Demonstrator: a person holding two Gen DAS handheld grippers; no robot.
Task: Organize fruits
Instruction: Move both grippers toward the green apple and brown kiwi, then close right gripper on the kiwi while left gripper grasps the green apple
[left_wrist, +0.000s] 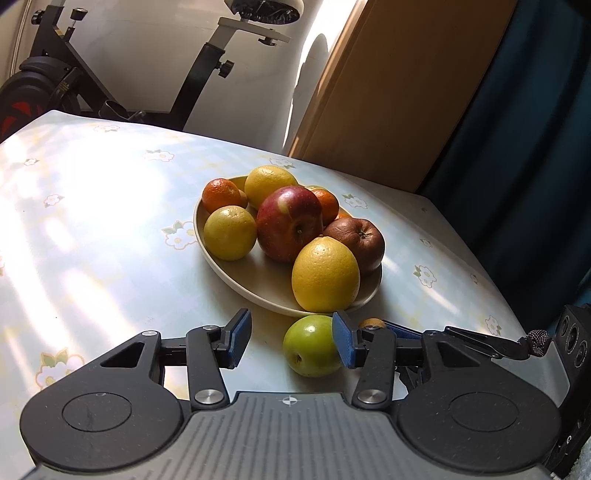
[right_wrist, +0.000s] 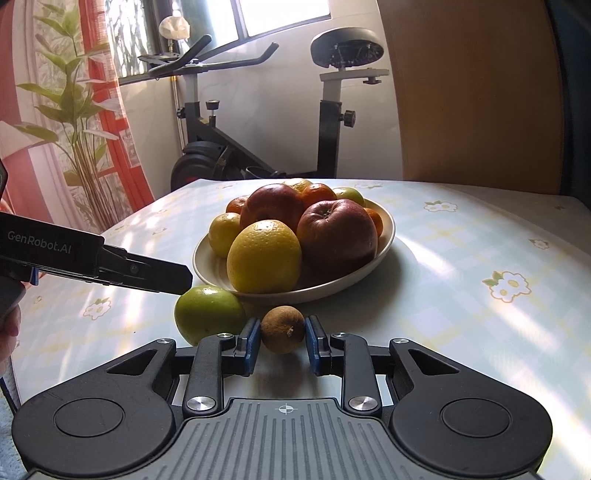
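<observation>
- Left wrist view: sunlit table (left_wrist: 92, 229) w/ pale flowered cloth, exercise bike (left_wrist: 59, 74) & wooden panel behind it.
- Beige plate (left_wrist: 236, 273) sits mid-table, piled w/ fruit: red apple (left_wrist: 290, 223), darker wrinkled apple (left_wrist: 356, 240), big yellow citrus (left_wrist: 325, 275) at the near rim, smaller yellow one (left_wrist: 229, 232), small oranges at the back.
- Green apple (left_wrist: 312, 345) lies on the cloth just beside the plate's near rim, not on it.
- Left gripper (left_wrist: 291, 341): jaws part-open, nothing clamped. Apple sits off-centre btwn them, up against the right blue pad (left_wrist: 345, 341); left pad stands clear of it.
- Right wrist view: same table, plus window, red curtain & potted plant (right_wrist: 74, 122) at the back.
- Right gripper (right_wrist: 282, 341): jaws narrow, closed on a small brown fruit (right_wrist: 283, 328), which rests on or just above the cloth in front of the plate (right_wrist: 384, 229), next to the green apple (right_wrist: 208, 312).
- Left gripper comes in from the side, tip at the green apple's top.
- Handling, my read: brown fruit looks light, dry, rough-skinned, so easy grip across its widest part, gentle squeeze only.
- Green apple looks firm, smooth, heavier & round, so prob slippery; centre it, grip across the middle, not the top.
- Plate is crowded; new fruit may roll off, the near gap looks safest.
</observation>
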